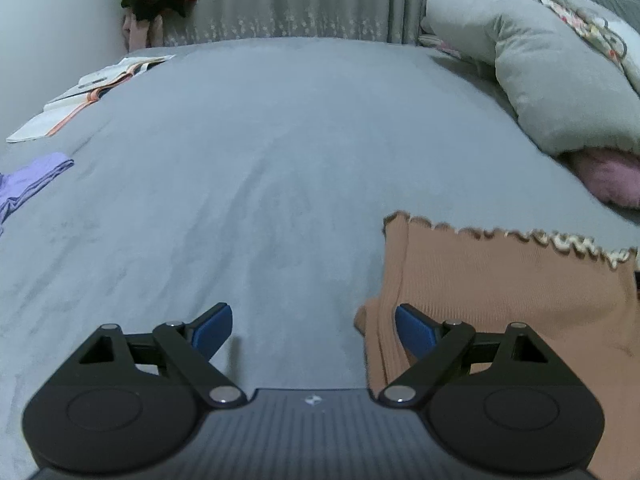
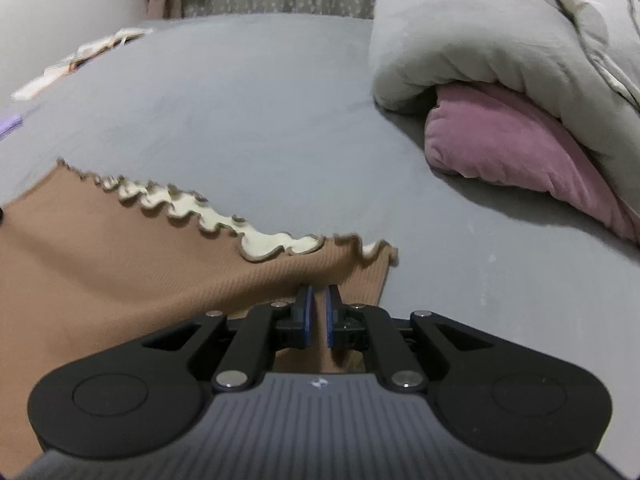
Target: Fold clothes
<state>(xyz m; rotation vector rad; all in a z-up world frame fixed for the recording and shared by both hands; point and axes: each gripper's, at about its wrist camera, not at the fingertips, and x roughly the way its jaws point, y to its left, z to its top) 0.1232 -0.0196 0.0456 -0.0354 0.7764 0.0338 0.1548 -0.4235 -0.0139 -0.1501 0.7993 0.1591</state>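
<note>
A brown ribbed garment [image 1: 500, 292] with a wavy cream-edged hem lies on the grey bed sheet [image 1: 260, 160]. My left gripper [image 1: 314, 330] is open and empty, low over the sheet at the garment's left edge; its right finger [image 1: 414, 330] is over the fabric. My right gripper [image 2: 318, 312] is shut on a fold of the brown garment [image 2: 120, 260] near its right hem corner, lifting that part a little.
A rolled grey quilt [image 2: 480, 32] and a pink pillow [image 2: 520, 148] lie at the right. A purple garment [image 1: 28, 184] and a folded white-and-orange piece [image 1: 80, 96] lie at the left. Curtains [image 1: 300, 0] hang behind the bed.
</note>
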